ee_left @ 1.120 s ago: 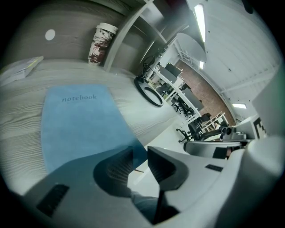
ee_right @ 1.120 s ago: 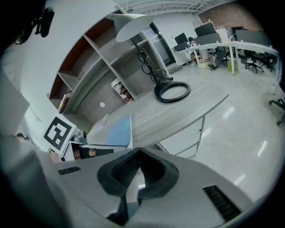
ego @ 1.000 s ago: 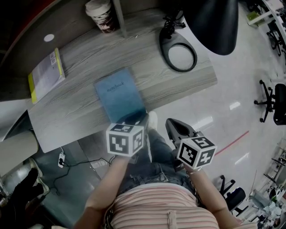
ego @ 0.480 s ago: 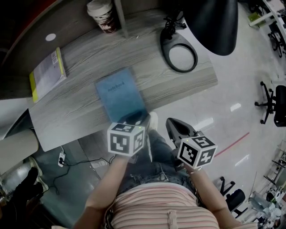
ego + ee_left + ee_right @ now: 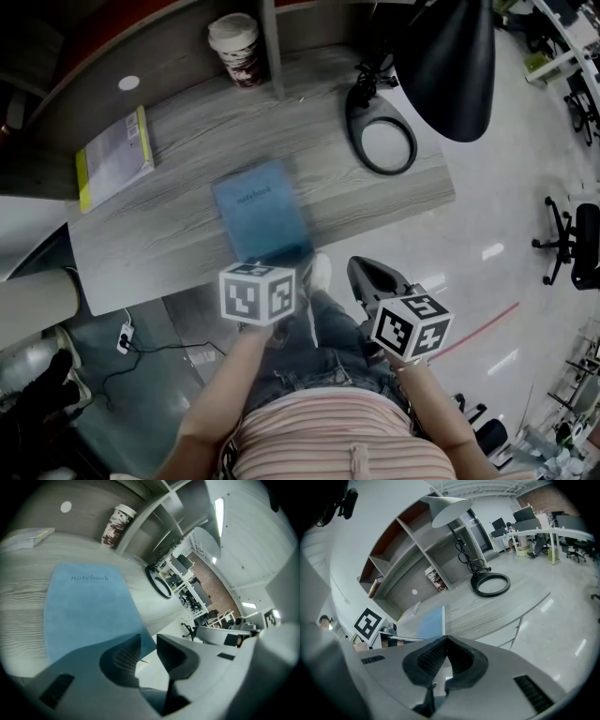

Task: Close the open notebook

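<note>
Grey wood-grain desk (image 5: pixel 375 202) fills the upper part of the head view, with pale polished floor (image 5: pixel 506 216) to its right. The blue notebook (image 5: pixel 260 214) lies flat on the desk near the front edge. It is shut, cover up, with its title word readable in the left gripper view.

Just at the notebook's near corner is the left gripper (image 5: pixel 148 641). Its jaws are spread and neither pad presses on the cover. A second ago they were narrower, so this looks like a release after the cover was laid down. The book itself lay closed in the same spot on the desk then too.

Beside it, off the desk edge and over the floor, the right gripper (image 5: pixel 445 638) has its jaws pressed together on nothing.

Farther back a booklet (image 5: pixel 114 155) with a yellow edge lies well to the notebook's left. A paper cup (image 5: pixel 236 49) stands by the shelf upright, and a lamp (image 5: pixel 380 141) with a ring-shaped base sits to the right.

Judging from this, the closing is done and only drawing the hands away remains.
</note>
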Action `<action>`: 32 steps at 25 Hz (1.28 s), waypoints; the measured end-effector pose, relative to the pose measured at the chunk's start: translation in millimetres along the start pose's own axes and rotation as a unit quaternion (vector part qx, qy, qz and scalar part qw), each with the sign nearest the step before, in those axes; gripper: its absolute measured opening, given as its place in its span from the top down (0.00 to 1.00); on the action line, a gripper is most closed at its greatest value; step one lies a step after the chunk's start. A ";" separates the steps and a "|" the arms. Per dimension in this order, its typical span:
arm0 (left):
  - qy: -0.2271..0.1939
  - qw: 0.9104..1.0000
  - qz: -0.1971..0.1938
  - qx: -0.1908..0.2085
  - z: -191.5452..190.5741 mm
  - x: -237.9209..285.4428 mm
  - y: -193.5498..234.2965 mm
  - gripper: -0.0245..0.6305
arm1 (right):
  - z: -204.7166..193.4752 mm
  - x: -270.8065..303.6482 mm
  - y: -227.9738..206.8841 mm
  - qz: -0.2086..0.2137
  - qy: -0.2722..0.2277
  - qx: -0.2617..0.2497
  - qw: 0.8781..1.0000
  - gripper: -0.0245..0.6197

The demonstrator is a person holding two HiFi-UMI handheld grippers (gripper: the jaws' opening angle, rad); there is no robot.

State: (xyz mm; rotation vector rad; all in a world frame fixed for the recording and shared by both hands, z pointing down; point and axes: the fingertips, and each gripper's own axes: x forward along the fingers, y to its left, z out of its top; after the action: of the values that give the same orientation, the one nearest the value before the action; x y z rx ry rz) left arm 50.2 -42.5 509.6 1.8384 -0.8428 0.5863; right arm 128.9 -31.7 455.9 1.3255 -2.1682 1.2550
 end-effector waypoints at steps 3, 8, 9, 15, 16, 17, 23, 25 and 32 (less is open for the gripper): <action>-0.015 1.000 -0.003 -0.003 2.6 -5.7 -1.8 0.82 | 3.2 0.9 8.8 0.013 -0.002 -0.015 1.000 0.95; -0.051 0.999 -0.003 -0.009 9.6 -17.5 -1.0 0.92 | 7.2 4.3 21.6 0.030 -0.002 -0.038 0.999 0.95; -0.058 0.998 -0.001 -0.007 10.8 -20.6 -0.6 0.93 | 7.6 5.0 23.5 0.032 -0.002 -0.041 0.999 0.95; -0.110 0.994 0.007 -0.006 21.7 -44.6 2.5 0.94 | 12.5 7.9 36.3 0.049 -0.004 -0.058 0.997 0.95; -0.121 0.993 0.010 -0.005 23.6 -49.6 3.5 0.94 | 13.6 8.2 39.0 0.053 -0.005 -0.063 0.997 0.95; -0.132 0.991 0.014 -0.002 25.5 -54.8 4.6 0.94 | 14.7 8.6 41.6 0.057 -0.007 -0.067 0.996 0.95; -0.202 0.978 0.046 0.014 34.8 -88.3 12.6 0.94 | 19.8 10.9 55.5 0.075 -0.010 -0.094 0.993 0.95; -0.217 0.974 0.056 0.016 36.0 -98.3 15.8 0.94 | 22.4 11.9 60.7 0.081 -0.015 -0.100 0.992 0.95; -0.260 0.962 0.084 0.018 37.3 -123.5 22.9 0.94 | 29.6 13.7 75.2 0.092 -0.024 -0.126 0.987 0.95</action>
State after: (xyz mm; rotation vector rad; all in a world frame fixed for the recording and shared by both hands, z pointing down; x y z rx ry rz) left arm -45.8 -47.4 420.4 1.9993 -1.3519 0.2145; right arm 64.2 -48.9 408.6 1.0856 -2.4355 0.9751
